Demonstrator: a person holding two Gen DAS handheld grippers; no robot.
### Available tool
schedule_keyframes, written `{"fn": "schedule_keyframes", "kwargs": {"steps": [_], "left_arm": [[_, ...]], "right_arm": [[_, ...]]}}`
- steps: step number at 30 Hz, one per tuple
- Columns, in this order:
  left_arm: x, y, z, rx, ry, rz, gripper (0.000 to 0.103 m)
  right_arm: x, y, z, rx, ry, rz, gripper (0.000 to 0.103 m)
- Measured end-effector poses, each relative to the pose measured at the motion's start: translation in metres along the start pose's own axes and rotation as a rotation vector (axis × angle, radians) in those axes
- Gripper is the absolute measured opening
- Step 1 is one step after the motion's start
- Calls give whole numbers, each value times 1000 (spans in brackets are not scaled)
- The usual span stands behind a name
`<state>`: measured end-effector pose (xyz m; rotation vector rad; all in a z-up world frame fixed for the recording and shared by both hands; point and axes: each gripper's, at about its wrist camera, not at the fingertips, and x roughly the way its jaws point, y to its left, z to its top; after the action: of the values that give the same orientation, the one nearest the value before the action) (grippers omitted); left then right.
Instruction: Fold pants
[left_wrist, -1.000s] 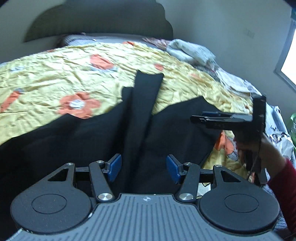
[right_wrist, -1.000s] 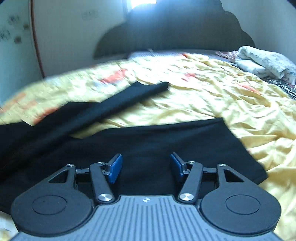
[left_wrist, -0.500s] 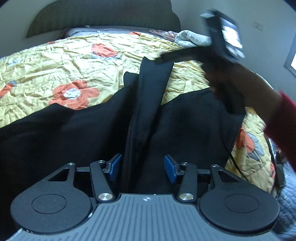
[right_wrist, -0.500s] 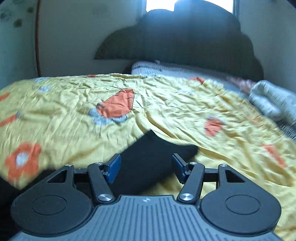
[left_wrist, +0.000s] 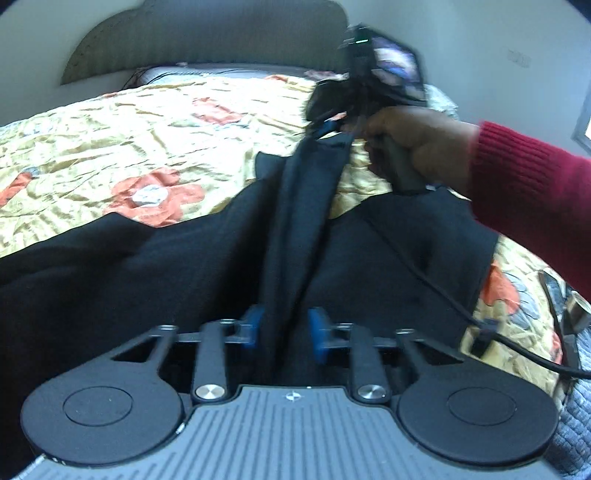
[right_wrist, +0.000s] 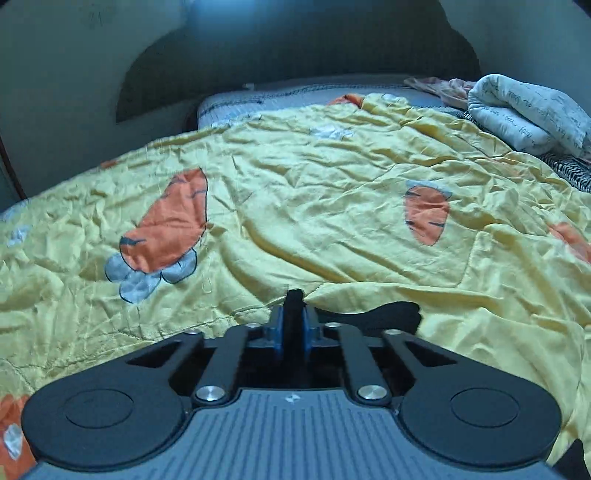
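One pair of black pants (left_wrist: 166, 266) lies on the bed's crumpled yellow quilt (right_wrist: 332, 206); one narrow folded leg runs lengthwise toward the headboard. The left tool (left_wrist: 284, 332) is closing on that leg, apparently touching. The right tool (right_wrist: 292, 328) is closing, pinching its far end

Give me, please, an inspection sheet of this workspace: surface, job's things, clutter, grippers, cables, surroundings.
Surface: bed with a wrinkled yellow quilt, orange flower print.
Job's things: black pants spread on the quilt; one long strip of them runs from the left gripper up to the right gripper.
Clutter: rolled white blanket near the headboard.
Grippers: left gripper closing, pants fabric between its blue pads; right gripper closing, pads pinching a black fold, held by a hand in a red sleeve.
Cables: black cable lying across the pants.
Surroundings: dark headboard, pale walls.
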<state>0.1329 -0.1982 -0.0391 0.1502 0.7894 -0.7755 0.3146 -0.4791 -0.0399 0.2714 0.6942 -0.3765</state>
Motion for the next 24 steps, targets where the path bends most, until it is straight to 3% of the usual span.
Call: {"fn": "schedule_keyframes", "kwargs": {"steps": [2, 5, 12, 13, 16, 19, 24], "left_arm": [[0, 4, 2, -24, 7, 5, 8], [-2, 3, 1, -40, 6, 8, 8], [1, -15, -3, 50, -11, 87, 7], [3, -16, -3, 55, -12, 93, 7], [6, -22, -2, 76, -23, 120, 23], [8, -29, -2, 109, -32, 146, 23], [12, -40, -4, 162, -45, 192, 25]], "right_arm": [[-17, -10, -3, 9, -45, 0, 8], [-44, -35, -10, 70, -94, 27, 7], [-87, -110, -43, 242, -142, 28, 7], [-86, -120, -48, 276, -130, 34, 7], [-74, -141, -63, 373, -95, 60, 8], [-59, -150, -73, 472, -74, 121, 9], [-46, -156, -78, 575, -84, 227, 22]]}}
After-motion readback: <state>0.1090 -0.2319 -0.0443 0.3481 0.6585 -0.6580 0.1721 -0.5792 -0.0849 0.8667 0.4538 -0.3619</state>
